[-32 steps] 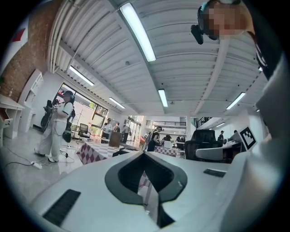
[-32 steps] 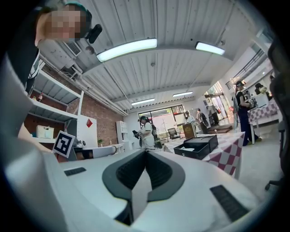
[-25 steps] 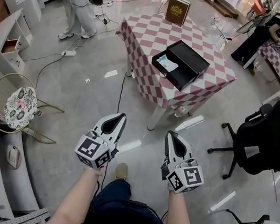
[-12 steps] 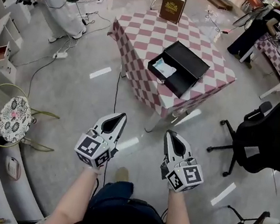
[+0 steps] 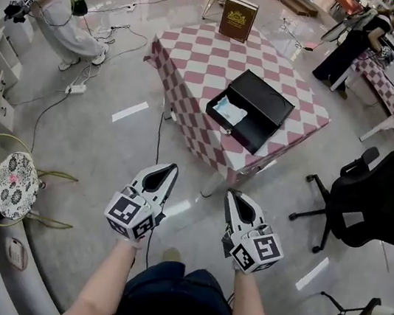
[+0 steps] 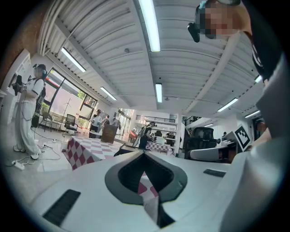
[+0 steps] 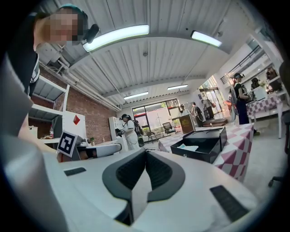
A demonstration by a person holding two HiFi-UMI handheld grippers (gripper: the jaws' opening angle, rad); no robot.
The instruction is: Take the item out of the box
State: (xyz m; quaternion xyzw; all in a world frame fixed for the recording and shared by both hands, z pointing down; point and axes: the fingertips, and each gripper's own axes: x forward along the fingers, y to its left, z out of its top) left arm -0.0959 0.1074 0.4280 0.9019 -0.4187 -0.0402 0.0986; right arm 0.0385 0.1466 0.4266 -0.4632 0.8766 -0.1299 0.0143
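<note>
An open black box (image 5: 253,110) lies on a table with a red-and-white checked cloth (image 5: 199,56), ahead of me. A pale light-blue item (image 5: 229,110) rests in its left part. The box (image 7: 205,143) and the item (image 7: 189,147) also show in the right gripper view. Both grippers hang over the floor well short of the table. My left gripper (image 5: 169,168) is shut with nothing in it, and so is my right gripper (image 5: 231,195). In each gripper view the jaws meet at the tip, left gripper (image 6: 144,154) and right gripper (image 7: 145,151).
A brown book-like case (image 5: 238,19) stands upright at the table's far edge. A black office chair (image 5: 369,200) is at the right, a round patterned stool (image 5: 14,184) at the left. People stand at the far left (image 5: 54,6) and far right (image 5: 350,48). Cables (image 5: 49,102) run across the floor.
I have come closer to the table, which now sits lower and larger in the head view. Both grippers keep their pose and stay shut.
</note>
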